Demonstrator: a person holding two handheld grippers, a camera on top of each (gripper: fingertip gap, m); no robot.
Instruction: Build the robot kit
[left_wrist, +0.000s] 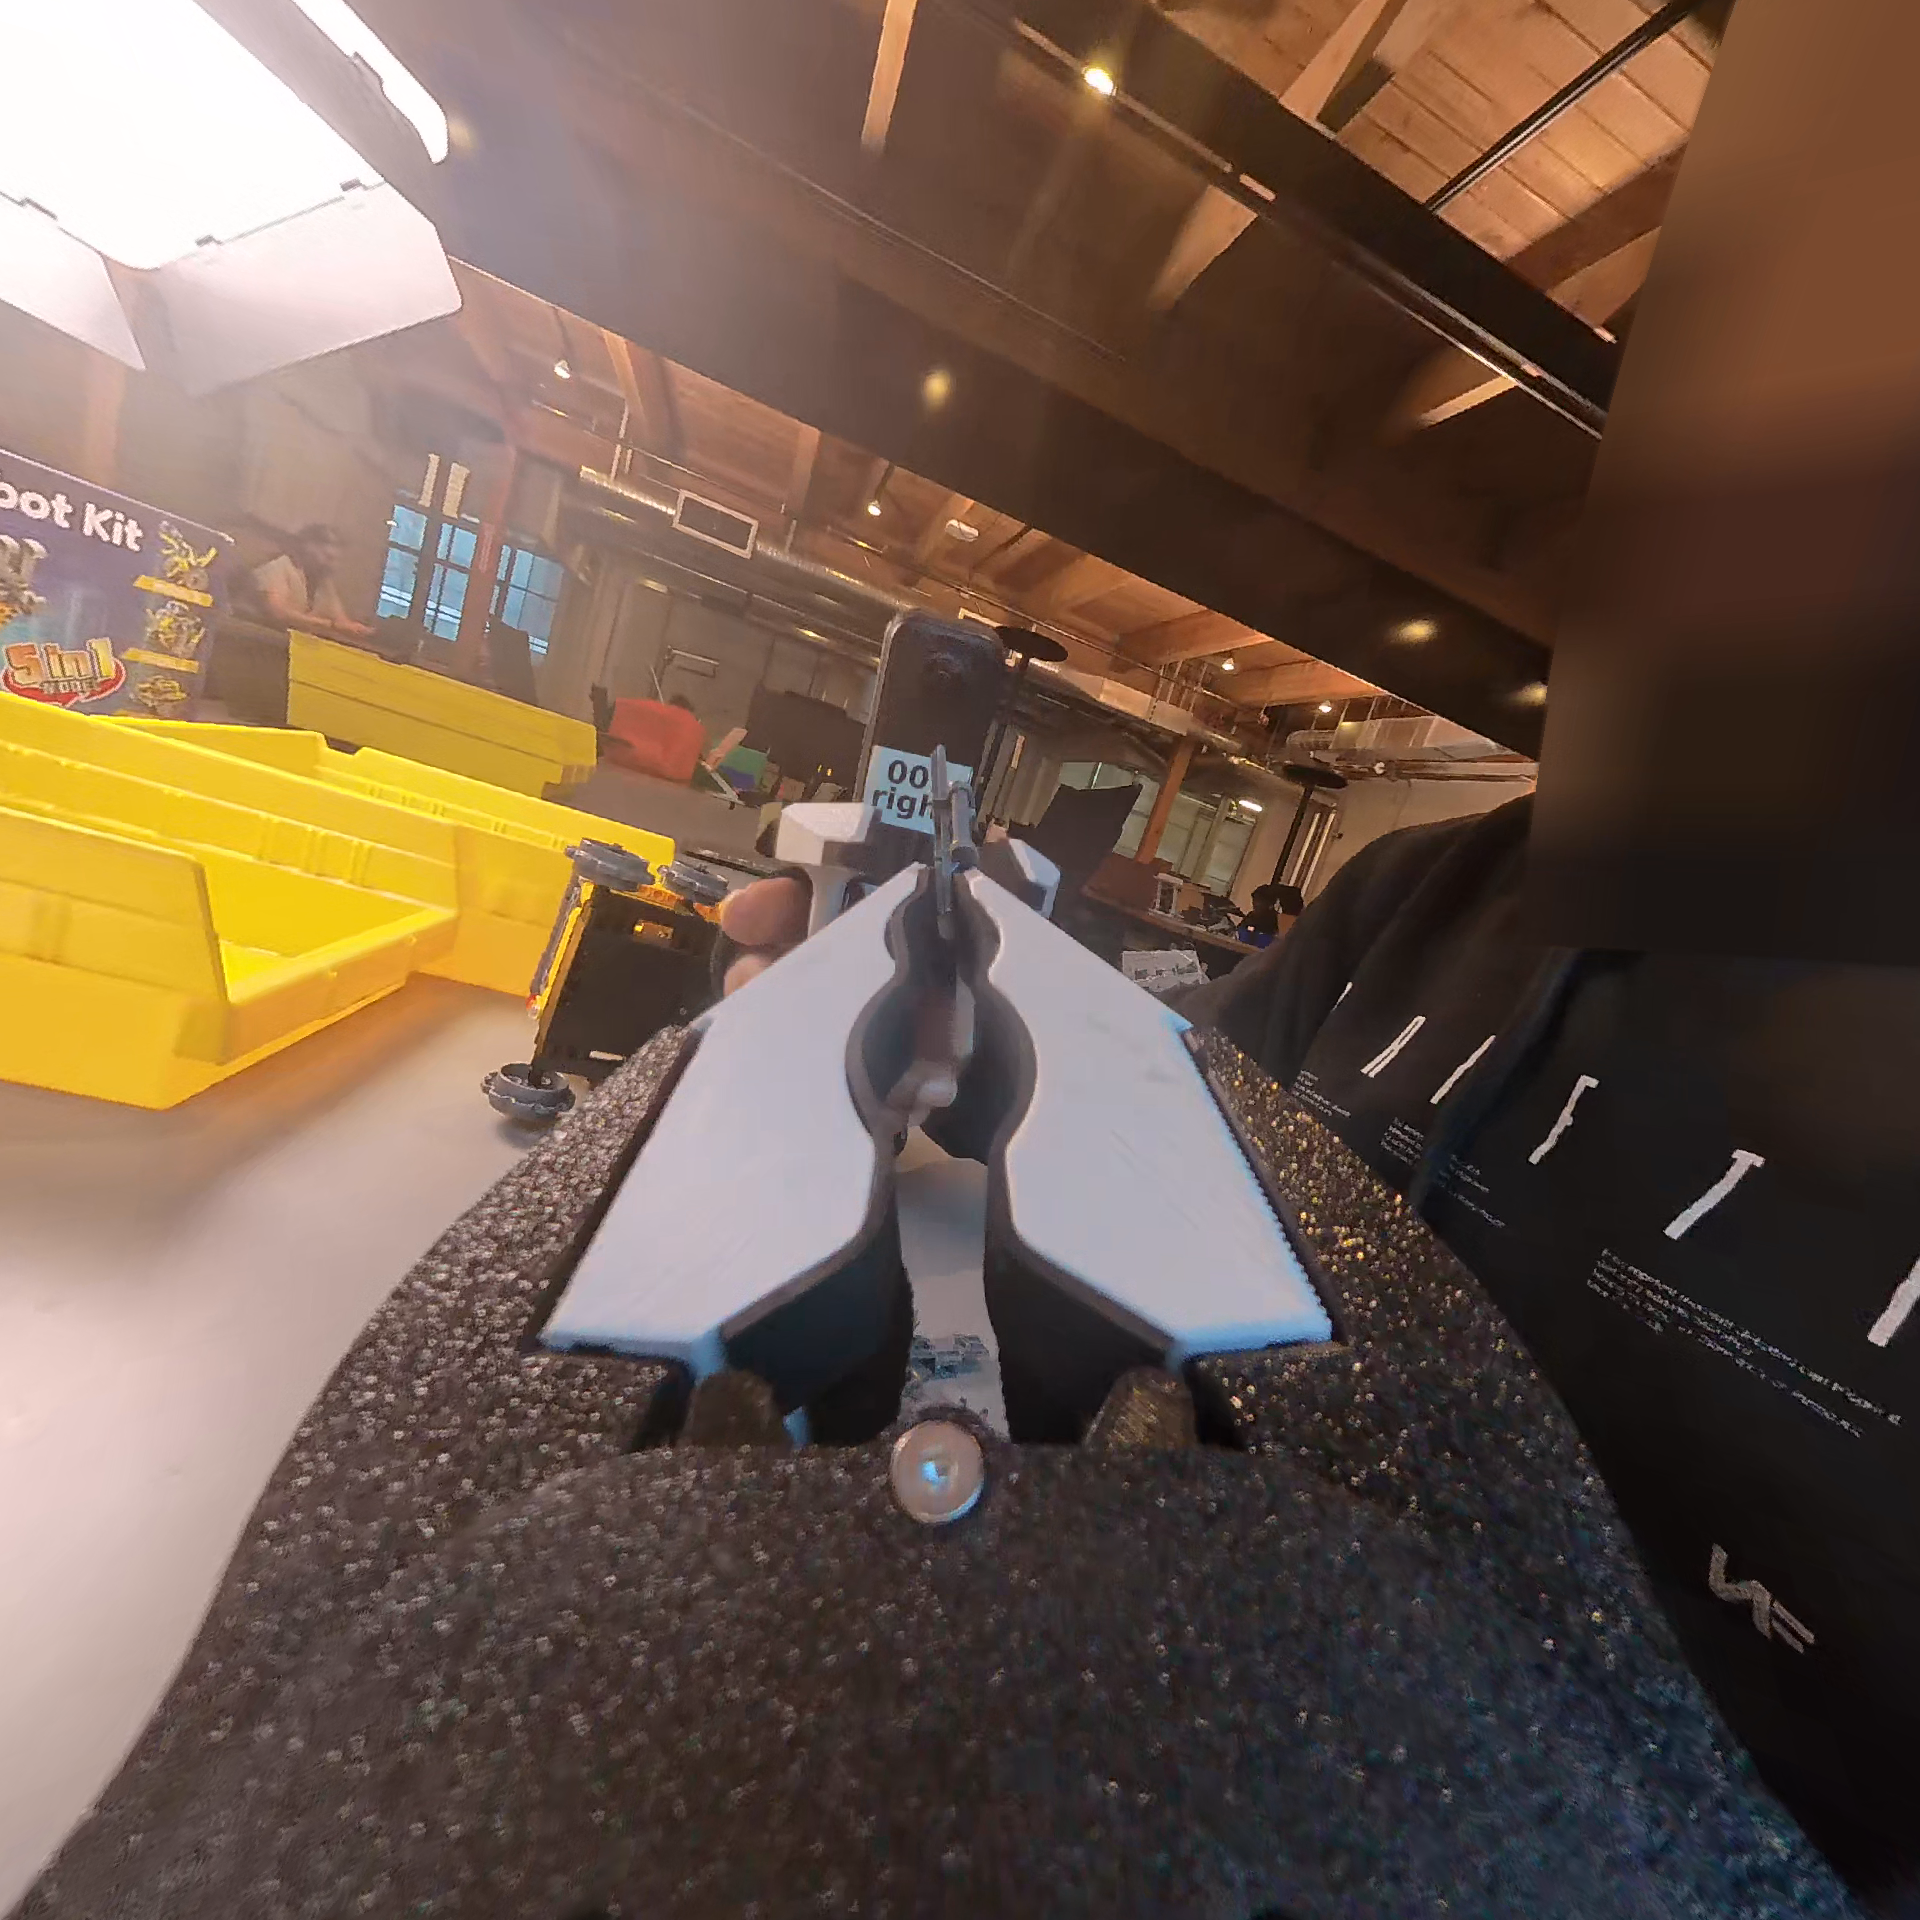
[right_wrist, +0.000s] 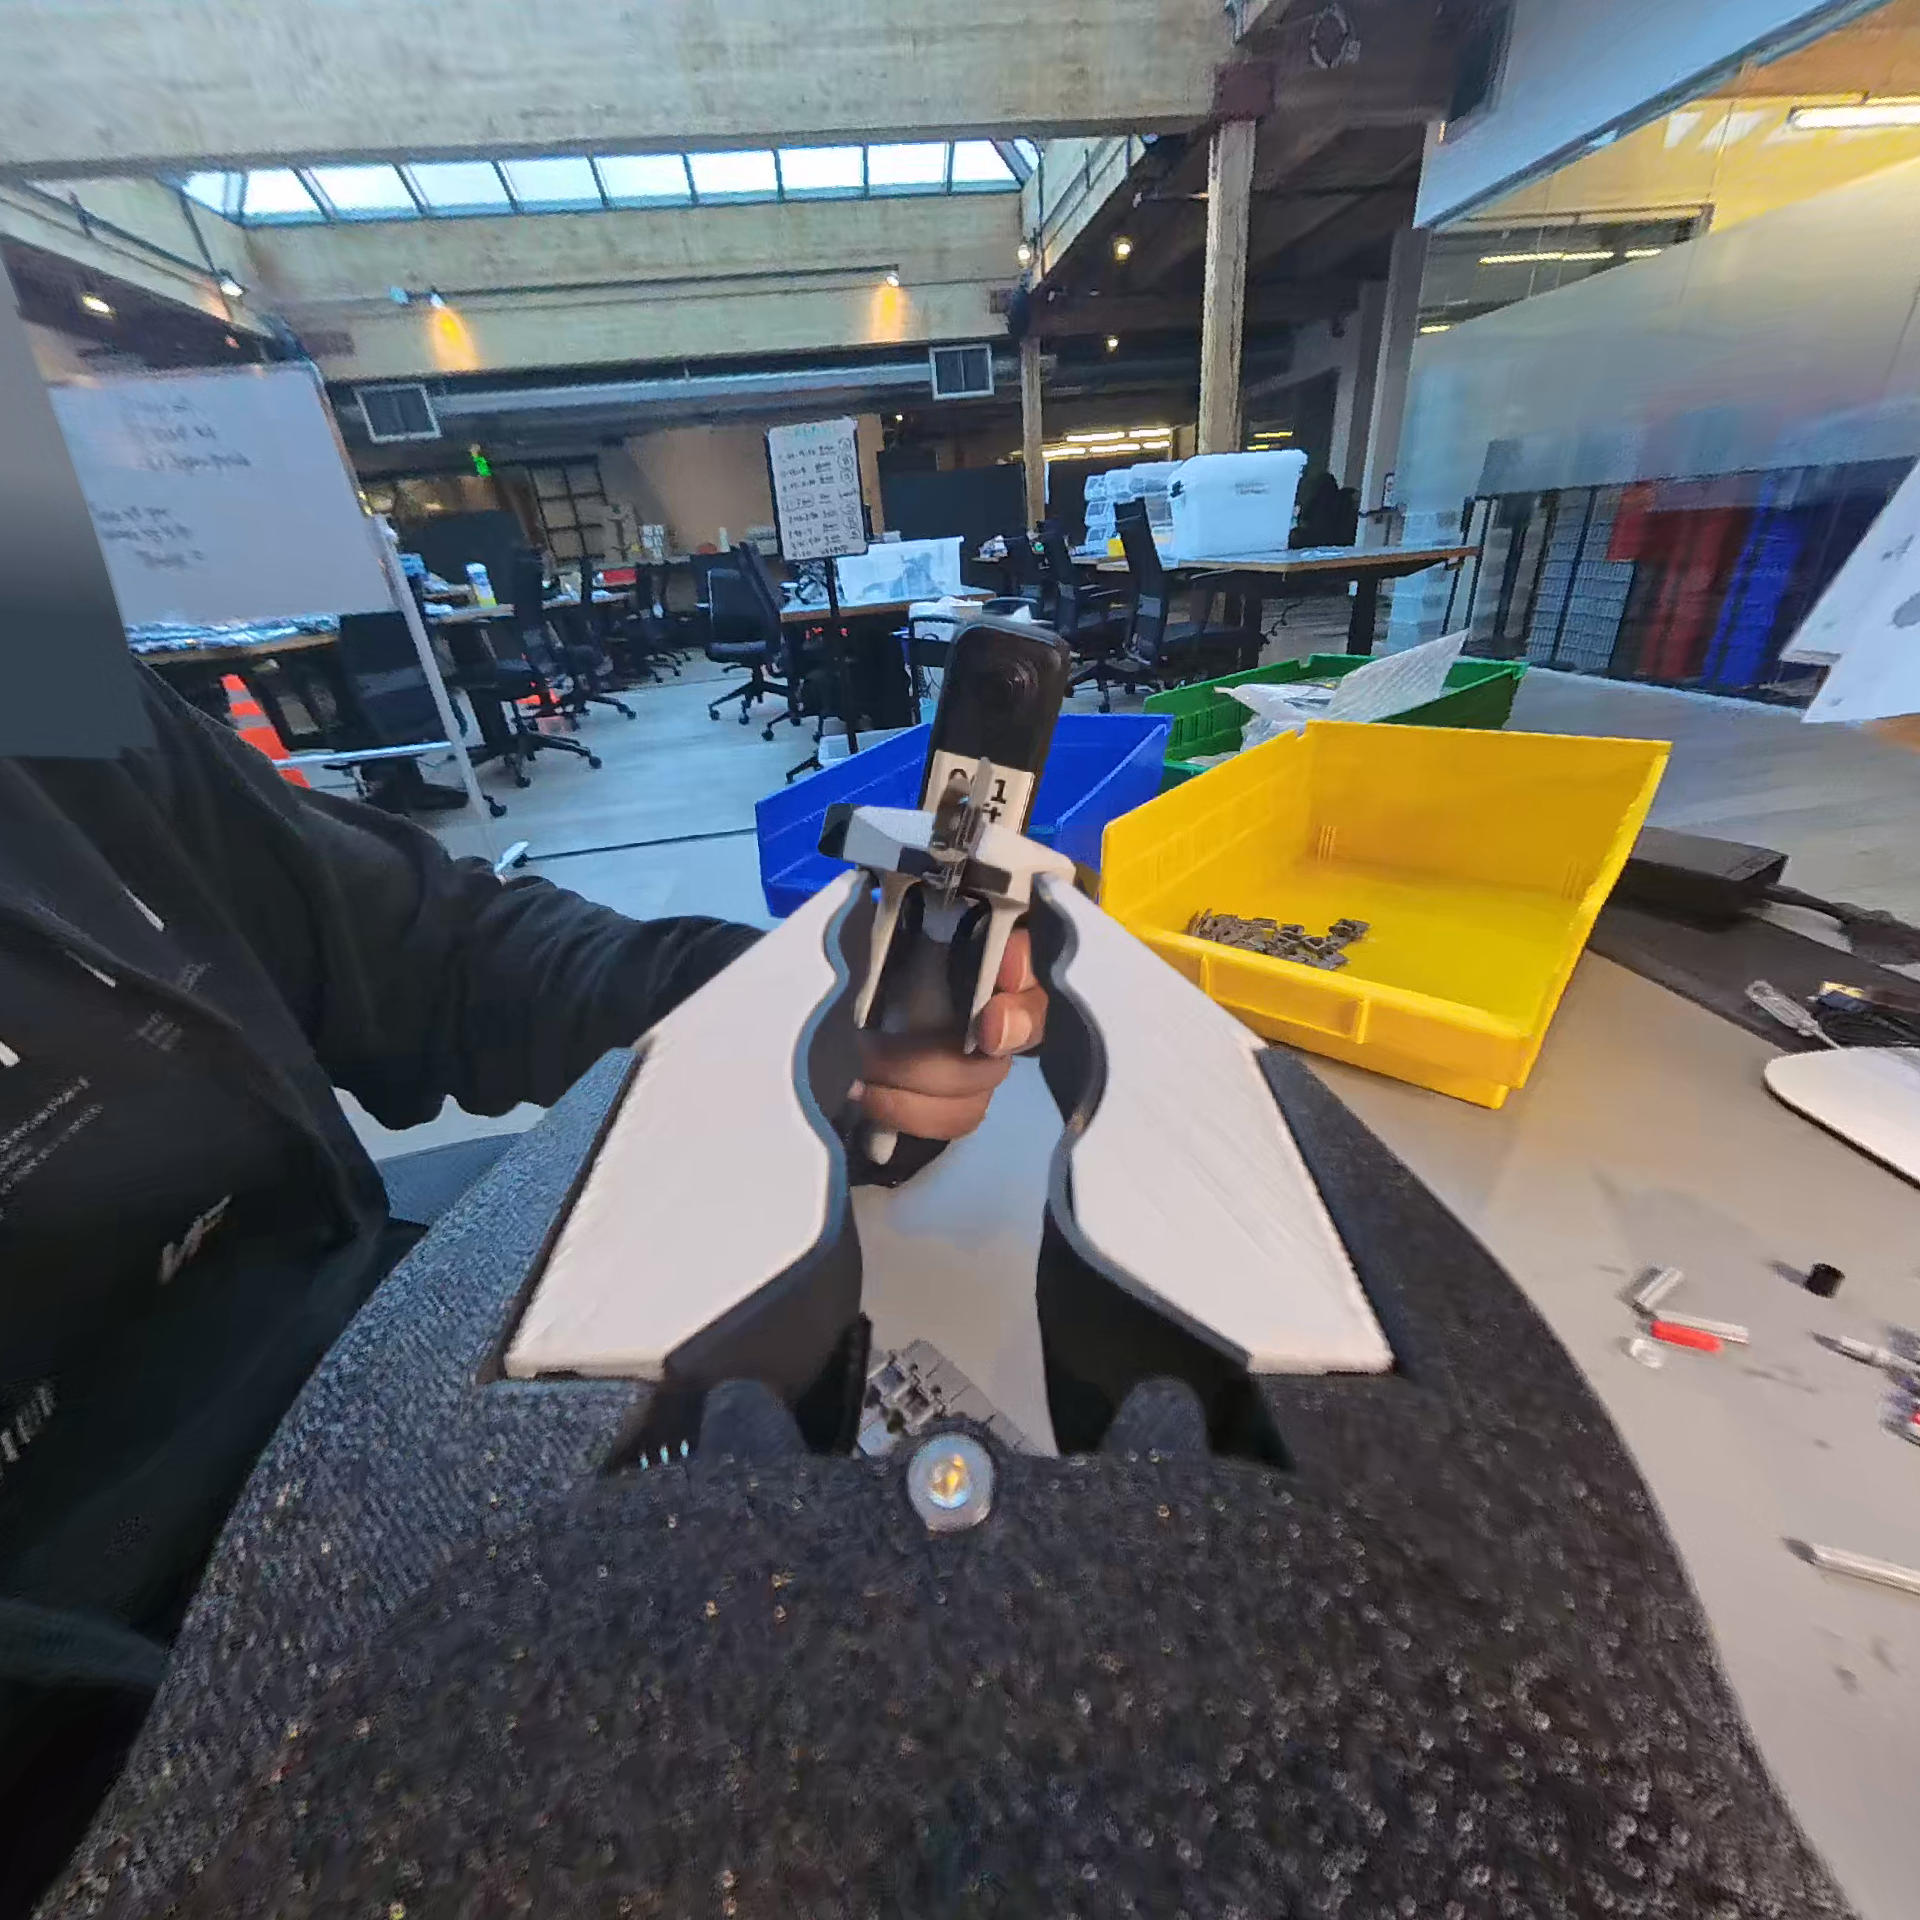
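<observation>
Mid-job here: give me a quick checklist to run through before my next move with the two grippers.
1. Left gripper shut on the small grey part: ok.
2. Right gripper open: ok.
3. Part lined up between the right gripper's fingertips: ok in the right wrist view; depth cannot tell.
4. Part's seating in the left gripper: cannot tell, too small.
5. Yellow bin holds grey pieces: ok.
6. Black-and-yellow model off to the side of both grippers: ok.
</observation>
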